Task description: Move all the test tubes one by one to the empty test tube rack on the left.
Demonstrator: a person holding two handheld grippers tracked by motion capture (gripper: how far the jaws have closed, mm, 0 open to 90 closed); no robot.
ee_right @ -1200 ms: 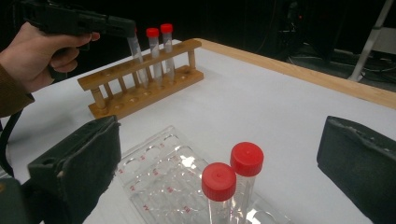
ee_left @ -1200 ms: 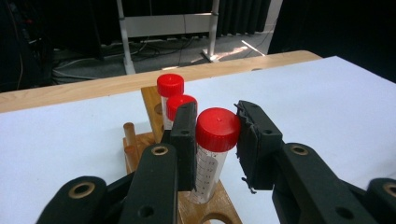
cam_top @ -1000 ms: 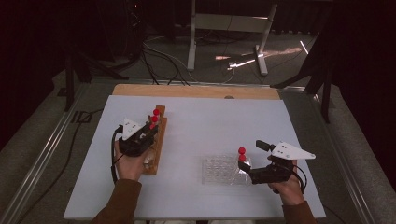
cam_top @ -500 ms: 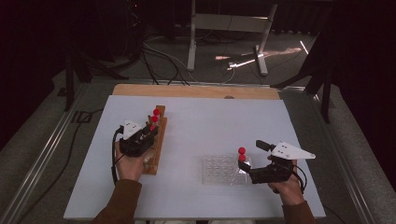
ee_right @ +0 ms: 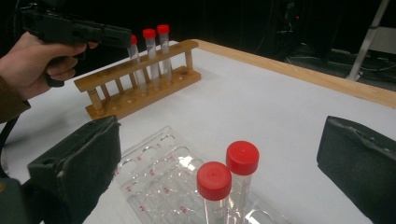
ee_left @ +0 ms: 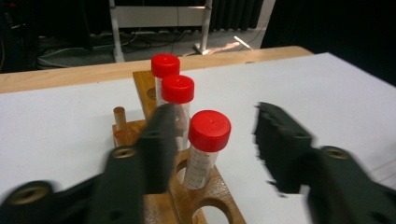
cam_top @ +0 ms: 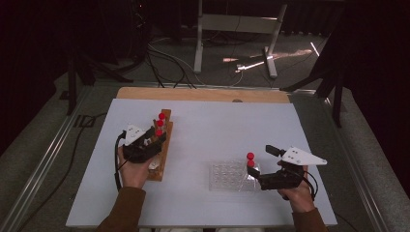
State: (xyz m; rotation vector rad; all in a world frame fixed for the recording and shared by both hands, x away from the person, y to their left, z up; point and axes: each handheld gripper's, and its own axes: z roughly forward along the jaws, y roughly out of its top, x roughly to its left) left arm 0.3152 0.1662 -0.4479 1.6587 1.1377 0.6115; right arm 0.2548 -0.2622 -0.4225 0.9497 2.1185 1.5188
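At the left of the high view the left gripper [cam_top: 155, 137] hangs over the wooden rack [cam_top: 162, 159], which lies lengthwise on the white table [cam_top: 212, 121]. Three red-capped tubes [cam_top: 160, 124] stand in the rack's far end. In the left gripper view the jaws have just been opening: they stand apart on either side of the nearest tube [ee_left: 204, 148], and neither pad presses on it. That tube sits upright in its hole at the centre of the frame, with the other two lined up behind it toward the top.

Toward the lower right of the high view lies a clear plastic tray [cam_top: 227, 175], and two more red-capped tubes [cam_top: 250, 160] stand at its right end. The right gripper [cam_top: 254, 175] is just beside them. In the right gripper view its pads sit wide, one at each lower edge of the frame, with the pair of tubes [ee_right: 229, 179] upright between them and touching neither
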